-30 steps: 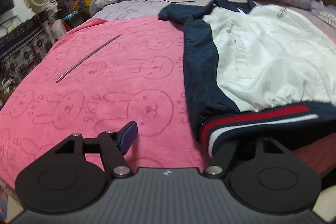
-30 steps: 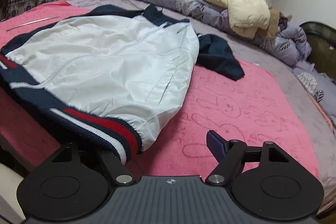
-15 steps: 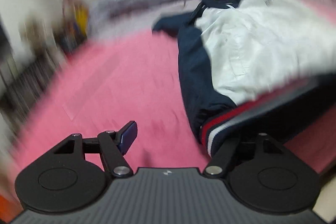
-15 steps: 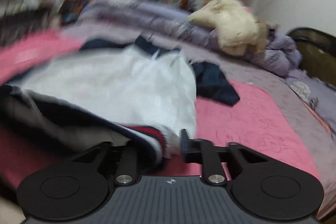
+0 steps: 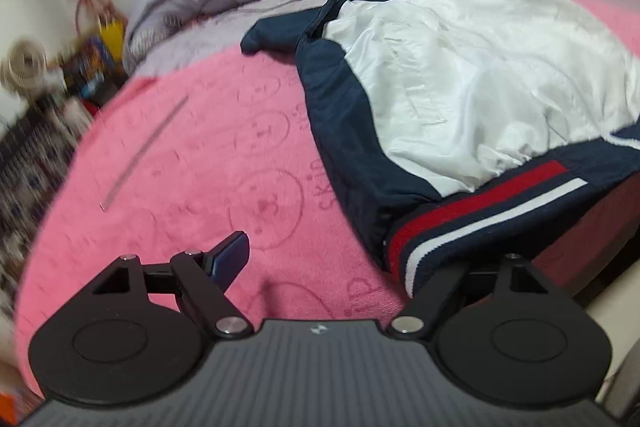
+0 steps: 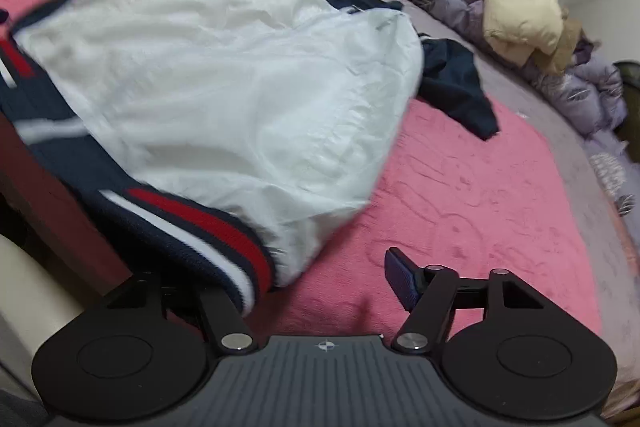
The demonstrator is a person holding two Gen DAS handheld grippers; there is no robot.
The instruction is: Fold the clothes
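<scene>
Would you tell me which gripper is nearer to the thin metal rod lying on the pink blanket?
Left. The left gripper is at the jacket hem corner on the rod's side; the right gripper is at the opposite corner.

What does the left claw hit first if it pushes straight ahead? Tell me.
The left claw first meets the pink blanket lying ahead between its open jaws. The jacket's striped hem sits just to the right, probably brushing the right finger; depth is unclear.

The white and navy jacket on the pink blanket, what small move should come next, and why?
Probably close both tongs on the striped hem of the white and navy jacket. The left tongs and right tongs stand open, each with one finger hidden under that hem at the pink blanket's near edge.
</scene>
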